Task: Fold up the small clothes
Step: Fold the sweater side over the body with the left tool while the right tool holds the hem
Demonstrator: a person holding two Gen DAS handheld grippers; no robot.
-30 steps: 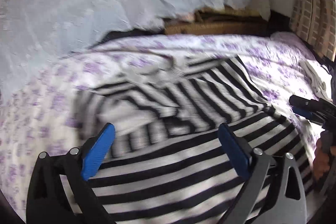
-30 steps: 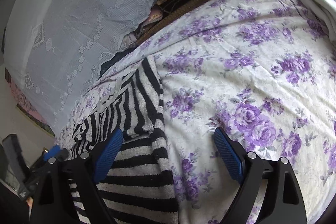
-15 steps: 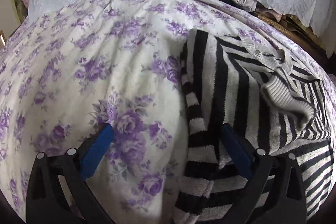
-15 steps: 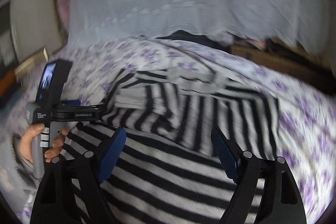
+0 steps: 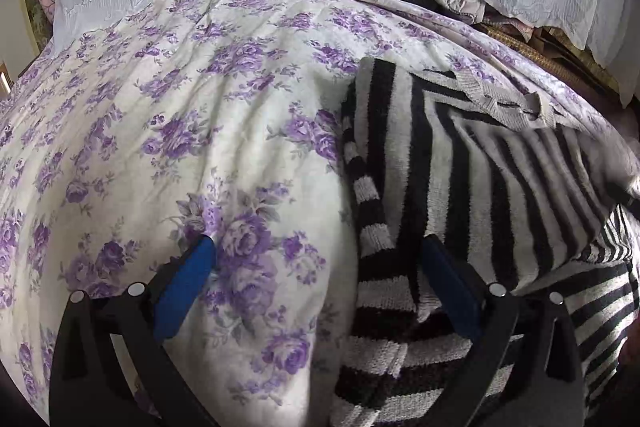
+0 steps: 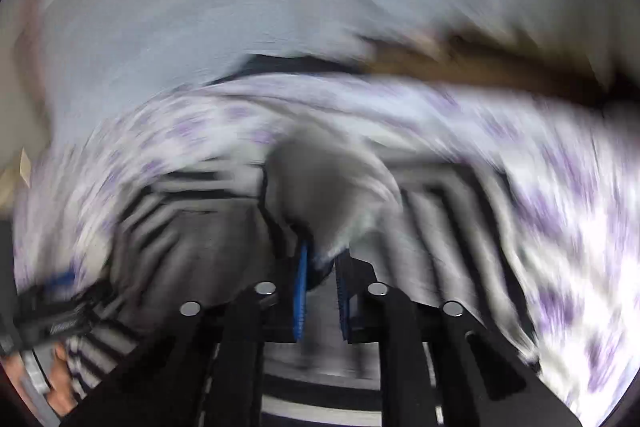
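While my right tool pinches a sleeve of the half-folded striped sweater, my left tool sits spread, more folds left.

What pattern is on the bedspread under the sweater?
Purple roses on white bedspread, clearest in the left wrist view, beside the striped sweater.

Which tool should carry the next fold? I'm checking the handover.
Right: the right tool is shut on a fold of the striped sweater. The left tool is open, straddling its edge on the floral bedspread.

The left gripper hangs low with jaws wide apart, while the right gripper has jaws pinched together.
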